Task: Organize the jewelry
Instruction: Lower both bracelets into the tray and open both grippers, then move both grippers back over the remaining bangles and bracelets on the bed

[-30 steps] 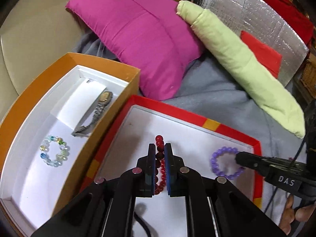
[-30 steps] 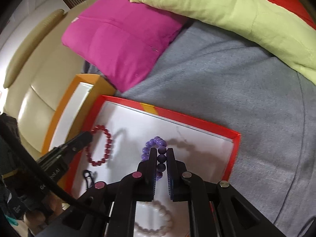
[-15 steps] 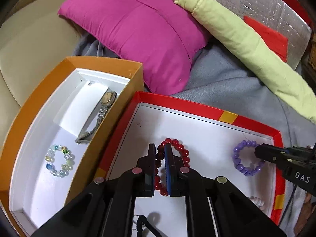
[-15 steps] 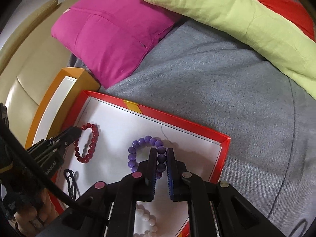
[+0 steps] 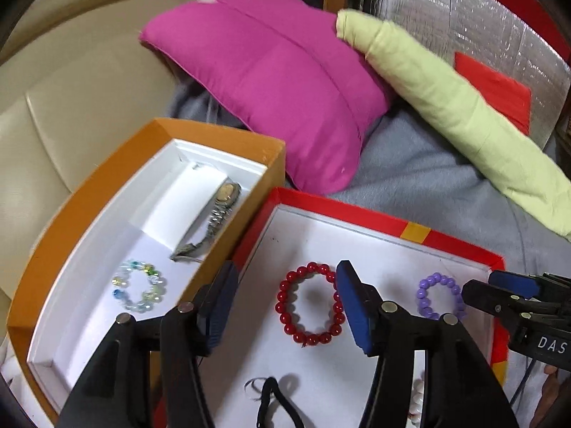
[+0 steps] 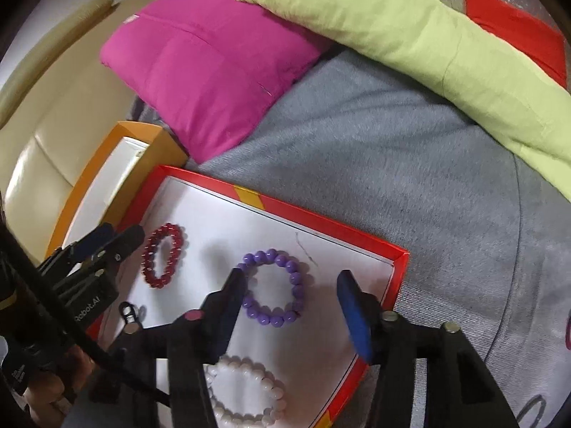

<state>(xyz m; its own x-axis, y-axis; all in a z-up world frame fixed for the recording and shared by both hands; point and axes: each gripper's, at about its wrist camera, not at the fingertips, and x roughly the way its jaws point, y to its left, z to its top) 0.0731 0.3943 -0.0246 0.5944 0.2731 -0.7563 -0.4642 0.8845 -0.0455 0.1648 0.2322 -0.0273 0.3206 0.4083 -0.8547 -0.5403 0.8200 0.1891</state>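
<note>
Both grippers have just spread their jaws, releasing what they pinched: the red bead bracelet [image 5: 309, 304] lies flat between the left gripper [image 5: 285, 305] jaws, the purple bracelet [image 6: 273, 288] between the right gripper [image 6: 294, 308] jaws, spaced apart in the red tray [image 5: 360, 212].

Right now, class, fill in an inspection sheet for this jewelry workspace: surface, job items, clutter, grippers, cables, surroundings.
Surface: grey blanket over a beige sofa.
Job items: red bracelet, purple bracelet and white bracelet lie in the red tray; glass-bead bracelet and watch in the orange box.
Clutter: black clip in the red tray.
Grippers: left gripper and right gripper both open, jaws just opened, each bracelet lying loose between them.
Cables: black cable beside the left gripper.
Surroundings: magenta cushion, green pillow.
</note>
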